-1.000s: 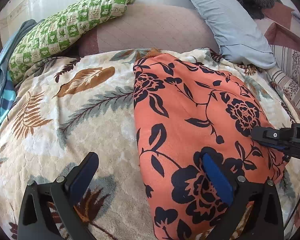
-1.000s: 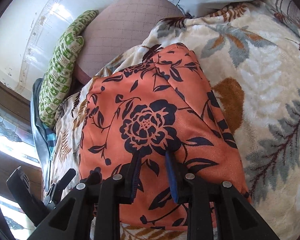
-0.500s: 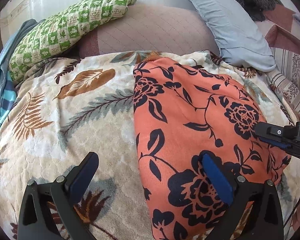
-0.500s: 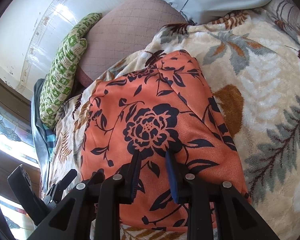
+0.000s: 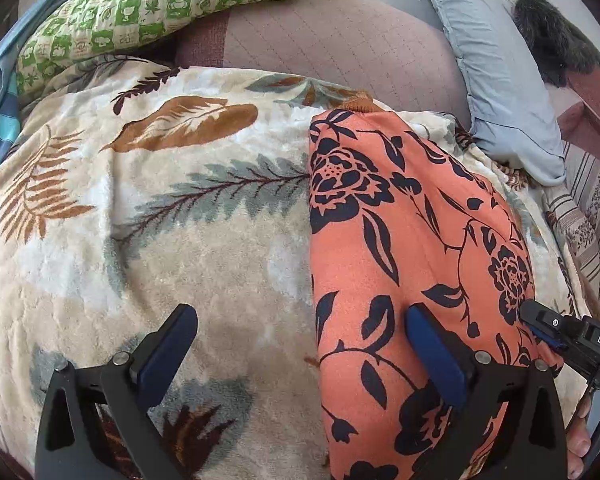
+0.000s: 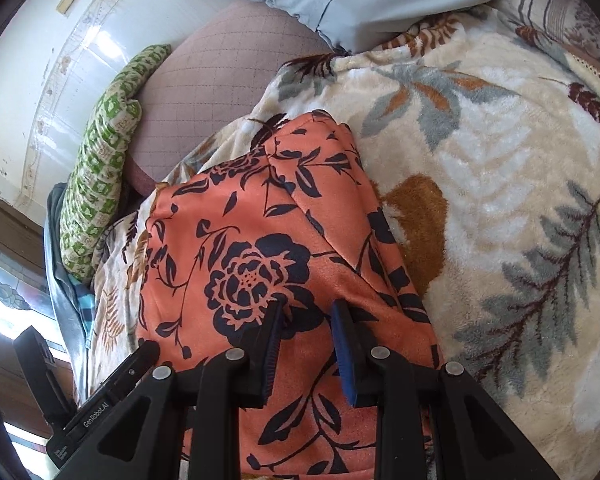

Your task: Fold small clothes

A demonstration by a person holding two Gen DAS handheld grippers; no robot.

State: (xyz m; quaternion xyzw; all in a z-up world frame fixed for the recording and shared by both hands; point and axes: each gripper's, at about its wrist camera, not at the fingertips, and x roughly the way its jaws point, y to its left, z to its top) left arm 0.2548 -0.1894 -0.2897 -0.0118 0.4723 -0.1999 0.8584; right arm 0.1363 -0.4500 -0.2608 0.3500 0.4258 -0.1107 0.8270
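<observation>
Left wrist view is showing the left hand-held gripper (image 5: 302, 344) spread wide, straddling the left edge of the orange flowered garment (image 5: 412, 256) lying on the leaf-print blanket (image 5: 160, 220). The right hand-held gripper (image 6: 306, 330) is hovering over the garment, jaws partly apart, gripping nothing.

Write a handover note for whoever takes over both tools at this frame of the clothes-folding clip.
Left tool: open wide, straddling the left edge of the orange garment, gripping nothing.
Right tool: part open over the garment's near end; whether it pinches cloth cannot be told.
Garment: a long narrow strip on the blanket, apparently already folded lengthwise.
Left: probably fold it end to end, then smooth it.
</observation>
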